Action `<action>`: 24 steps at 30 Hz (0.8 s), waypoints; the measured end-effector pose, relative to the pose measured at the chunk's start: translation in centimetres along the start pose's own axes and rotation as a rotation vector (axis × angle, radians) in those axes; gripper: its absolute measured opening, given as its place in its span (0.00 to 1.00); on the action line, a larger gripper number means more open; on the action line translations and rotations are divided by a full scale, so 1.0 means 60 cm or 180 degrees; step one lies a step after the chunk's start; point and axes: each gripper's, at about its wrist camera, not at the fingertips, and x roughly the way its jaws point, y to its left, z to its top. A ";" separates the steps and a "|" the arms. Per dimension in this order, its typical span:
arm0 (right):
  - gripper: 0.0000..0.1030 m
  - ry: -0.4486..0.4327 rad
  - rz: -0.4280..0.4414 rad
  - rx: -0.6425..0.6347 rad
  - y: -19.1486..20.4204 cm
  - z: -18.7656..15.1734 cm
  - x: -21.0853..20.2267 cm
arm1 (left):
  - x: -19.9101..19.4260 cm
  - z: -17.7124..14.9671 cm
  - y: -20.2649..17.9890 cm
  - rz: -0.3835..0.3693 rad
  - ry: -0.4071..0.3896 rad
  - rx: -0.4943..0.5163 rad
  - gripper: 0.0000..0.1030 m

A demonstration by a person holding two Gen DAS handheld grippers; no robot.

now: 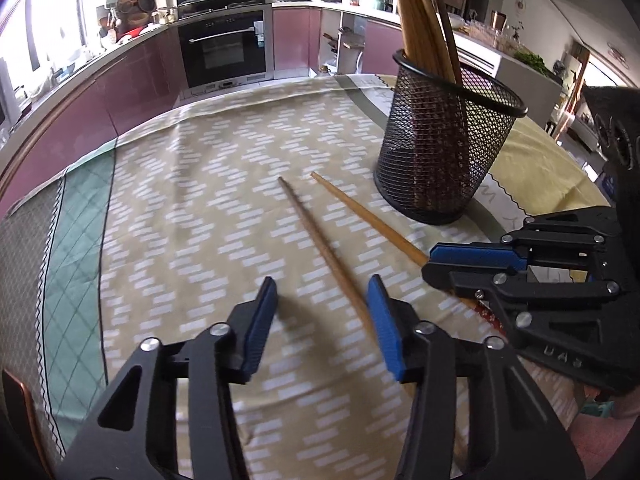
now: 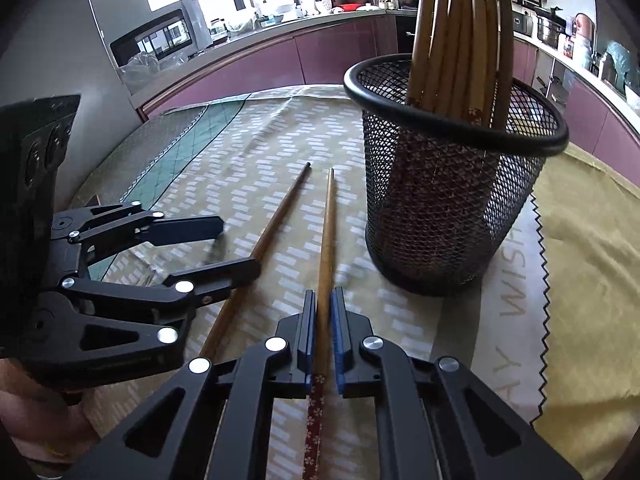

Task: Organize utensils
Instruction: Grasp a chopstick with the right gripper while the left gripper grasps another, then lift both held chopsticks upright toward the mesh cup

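Two wooden chopsticks lie on the patterned tablecloth. My right gripper [image 2: 323, 298] is shut on one chopstick [image 2: 327, 232] near its red flowered end; it also shows in the left wrist view [image 1: 434, 260], closed on that chopstick [image 1: 360, 212]. My left gripper [image 1: 322, 292] is open and empty, its right finger beside the other chopstick [image 1: 320, 240]; in the right wrist view it [image 2: 240, 244] hovers over that chopstick [image 2: 280, 212]. A black mesh holder [image 1: 444, 152], also in the right wrist view [image 2: 448, 200], stands upright with several chopsticks in it.
The tablecloth [image 1: 192, 208] covers a round table; a yellow cloth [image 2: 592, 248] lies to the right of the holder. Purple kitchen cabinets and an oven [image 1: 224, 48] stand beyond the table's far edge.
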 end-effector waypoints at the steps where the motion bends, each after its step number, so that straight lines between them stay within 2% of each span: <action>1: 0.10 -0.0001 -0.0002 -0.0009 0.002 0.003 0.002 | 0.002 0.003 -0.003 0.0021 0.0008 0.0014 0.40; 6: 0.09 -0.0033 -0.0003 -0.0027 0.004 0.006 0.005 | 0.008 0.010 -0.003 0.0026 0.0031 -0.0013 0.31; 10: 0.06 -0.0067 0.0057 0.0057 -0.005 0.001 0.001 | 0.007 0.011 0.004 -0.0017 0.0014 -0.0113 0.13; 15: 0.05 -0.0113 0.0129 0.0123 -0.016 -0.007 -0.012 | -0.002 0.003 0.011 0.0026 -0.0024 -0.0212 0.10; 24: 0.05 -0.0249 0.0435 0.0230 -0.029 -0.013 -0.039 | -0.031 -0.015 0.026 0.0028 -0.0085 -0.0304 0.07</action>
